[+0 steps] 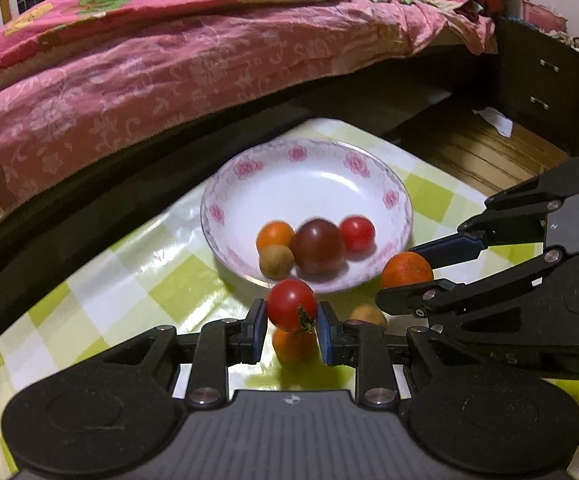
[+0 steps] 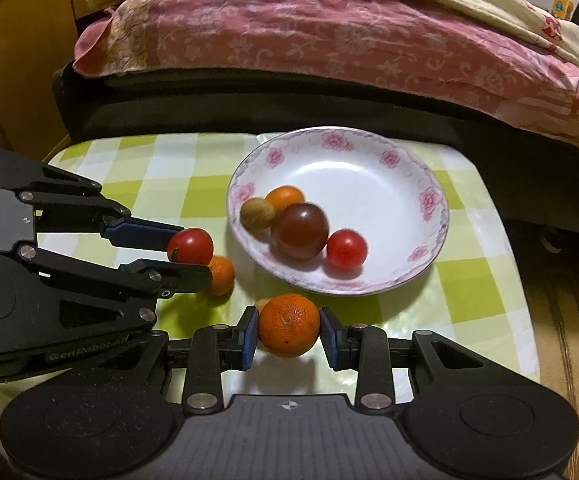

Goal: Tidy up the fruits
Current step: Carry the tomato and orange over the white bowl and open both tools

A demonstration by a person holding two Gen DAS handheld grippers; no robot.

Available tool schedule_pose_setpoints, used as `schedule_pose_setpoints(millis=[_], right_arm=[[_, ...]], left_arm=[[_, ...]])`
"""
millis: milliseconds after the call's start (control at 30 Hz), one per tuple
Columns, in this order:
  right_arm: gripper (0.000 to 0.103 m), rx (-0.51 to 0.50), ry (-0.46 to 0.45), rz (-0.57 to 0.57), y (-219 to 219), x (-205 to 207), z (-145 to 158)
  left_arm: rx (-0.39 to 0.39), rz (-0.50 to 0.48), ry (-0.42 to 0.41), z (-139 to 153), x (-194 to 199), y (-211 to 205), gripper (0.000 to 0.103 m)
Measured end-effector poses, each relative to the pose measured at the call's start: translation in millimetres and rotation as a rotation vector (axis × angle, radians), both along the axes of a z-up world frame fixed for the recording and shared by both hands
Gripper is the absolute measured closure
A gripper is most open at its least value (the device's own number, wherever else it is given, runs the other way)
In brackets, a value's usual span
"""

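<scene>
My left claw [image 1: 291, 314] is clamped on a red cherry tomato [image 1: 291, 309], low in the middle of the left wrist view; its skin is glossy and a dried green-brown stem scar shows at its lower right. Directly below it in the frame an orange fruit [image 1: 292, 346] lies on the green-and-white checked tablecloth [image 1: 137, 268].

My right claw [image 2: 288, 330] is pinched on a small orange [image 2: 288, 325], lower centre of the right wrist view: dull, dimpled peel with a pale navel mark and a dark speck. A tan fruit peeks out behind its upper left edge, mostly hidden.

The white plate [image 2: 429, 200], rimmed with pink flowers, fills the centre of both views. In its lower left part sit a dark purple-brown tomato [image 2: 299, 230], a red tomato [image 2: 346, 249], an orange one [image 2: 285, 196] and a tan round fruit [image 2: 257, 213], huddled together and touching.
</scene>
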State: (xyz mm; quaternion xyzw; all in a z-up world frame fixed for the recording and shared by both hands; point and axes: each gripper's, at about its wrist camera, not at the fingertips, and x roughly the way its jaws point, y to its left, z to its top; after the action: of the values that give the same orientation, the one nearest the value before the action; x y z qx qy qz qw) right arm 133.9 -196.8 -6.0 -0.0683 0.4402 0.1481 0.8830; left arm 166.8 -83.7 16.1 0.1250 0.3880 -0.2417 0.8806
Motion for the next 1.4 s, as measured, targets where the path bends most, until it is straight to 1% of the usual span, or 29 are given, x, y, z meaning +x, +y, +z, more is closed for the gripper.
schedule_pose_setpoints(millis=[367,567,700,1000,1400], right_arm=[[0.074,0.032,-0.065,-0.081,-17,32,3],[0.073,0.015,-0.093,-0.074,-23,50,0],[0.073,0.015,-0.1,-0.067,-24,60,-3],[0.073,0.011,-0.119,-0.052,-19,76,-12],[0.073,0.025,-0.092,-0.082,-23,87,-26]], left_arm=[[-0.027,0.064,-0.043,3,43,-18,0.07],[-0.009,0.075,-0.06,0,58,-24,0.07],[-0.002,0.093,-0.056,-4,68,-21,0.07],[0.011,0.104,-0.052,-13,79,-20,0.07],[0.01,0.095,-0.063,-14,81,-24,0.069]])
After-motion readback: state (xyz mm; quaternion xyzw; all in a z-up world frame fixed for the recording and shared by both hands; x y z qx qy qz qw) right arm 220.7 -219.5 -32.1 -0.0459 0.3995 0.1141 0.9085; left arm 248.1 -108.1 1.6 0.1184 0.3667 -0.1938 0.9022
